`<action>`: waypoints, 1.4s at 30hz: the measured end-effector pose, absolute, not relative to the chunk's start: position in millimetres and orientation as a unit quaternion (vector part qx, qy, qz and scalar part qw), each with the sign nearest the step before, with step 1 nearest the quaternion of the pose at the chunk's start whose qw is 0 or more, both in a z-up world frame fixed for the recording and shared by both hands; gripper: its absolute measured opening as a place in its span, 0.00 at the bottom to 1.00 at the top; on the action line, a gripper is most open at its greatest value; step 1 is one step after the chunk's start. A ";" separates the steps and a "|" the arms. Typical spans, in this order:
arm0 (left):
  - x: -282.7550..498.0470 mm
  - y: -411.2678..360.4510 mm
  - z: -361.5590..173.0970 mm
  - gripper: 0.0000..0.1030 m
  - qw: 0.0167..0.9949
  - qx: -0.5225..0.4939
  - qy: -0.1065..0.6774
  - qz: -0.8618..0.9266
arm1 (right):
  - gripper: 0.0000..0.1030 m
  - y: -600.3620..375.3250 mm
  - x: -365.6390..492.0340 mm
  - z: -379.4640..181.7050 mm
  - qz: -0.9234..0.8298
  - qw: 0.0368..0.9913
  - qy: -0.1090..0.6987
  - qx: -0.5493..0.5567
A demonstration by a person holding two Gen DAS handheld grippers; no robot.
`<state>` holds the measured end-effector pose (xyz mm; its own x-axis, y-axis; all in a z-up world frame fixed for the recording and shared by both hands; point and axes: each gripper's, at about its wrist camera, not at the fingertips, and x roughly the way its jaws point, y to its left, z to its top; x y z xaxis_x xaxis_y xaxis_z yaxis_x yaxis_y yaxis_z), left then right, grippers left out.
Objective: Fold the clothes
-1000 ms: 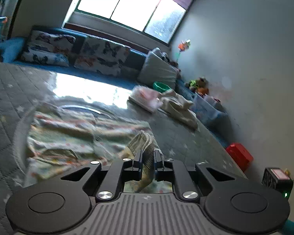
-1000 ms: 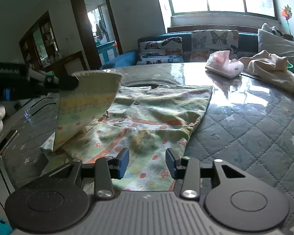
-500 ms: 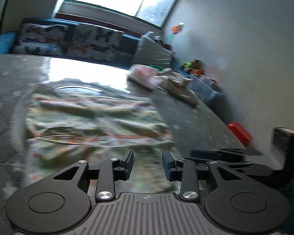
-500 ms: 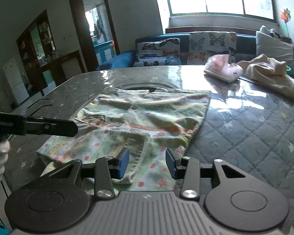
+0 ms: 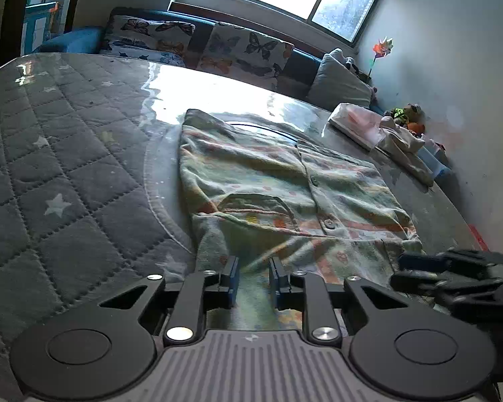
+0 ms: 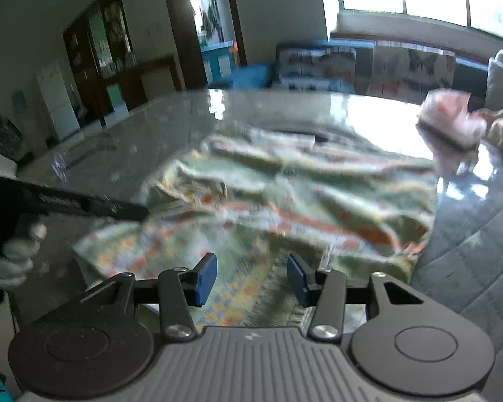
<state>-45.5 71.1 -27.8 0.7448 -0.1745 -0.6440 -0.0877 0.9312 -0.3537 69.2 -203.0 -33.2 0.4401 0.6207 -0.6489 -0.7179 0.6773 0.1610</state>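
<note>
Left wrist view: the left gripper (image 5: 253, 276) is narrowing its empty jaws over the shirt (image 5: 285, 181). The right gripper (image 6: 251, 276) is widening, its jaws lying empty above the shirt's hem.

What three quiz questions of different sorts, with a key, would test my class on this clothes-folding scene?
1. True or false: the patterned shirt lies on the quilted table cover.
2. Which lies on the table beyond the shirt? A: a folded pink garment. B: a pair of shoes. C: a stack of books.
3. Fill the gap: the sofa cushions under the window bear a ____ print.

Key: 1 true; 2 A; 3 butterfly.
</note>
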 end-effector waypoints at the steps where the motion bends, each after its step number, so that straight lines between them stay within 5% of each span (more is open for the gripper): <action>1: -44.8 71.3 -26.2 0.22 0.916 -0.183 0.355 -0.022 | 0.46 -200.7 71.5 -38.1 0.393 0.845 0.356 -0.073; 21: -18.2 46.6 -19.1 0.24 0.931 -0.115 0.343 -0.054 | 0.51 -191.1 58.9 -23.7 0.408 0.840 0.329 -0.138; 39: -79.6 12.6 -29.9 0.35 0.941 -0.072 0.323 -0.071 | 0.59 -214.1 16.9 -38.1 0.345 0.873 0.319 -0.131; 42: -84.8 14.2 -31.8 0.43 0.944 -0.071 0.319 -0.055 | 0.60 -220.2 15.4 -41.8 0.334 0.878 0.321 -0.121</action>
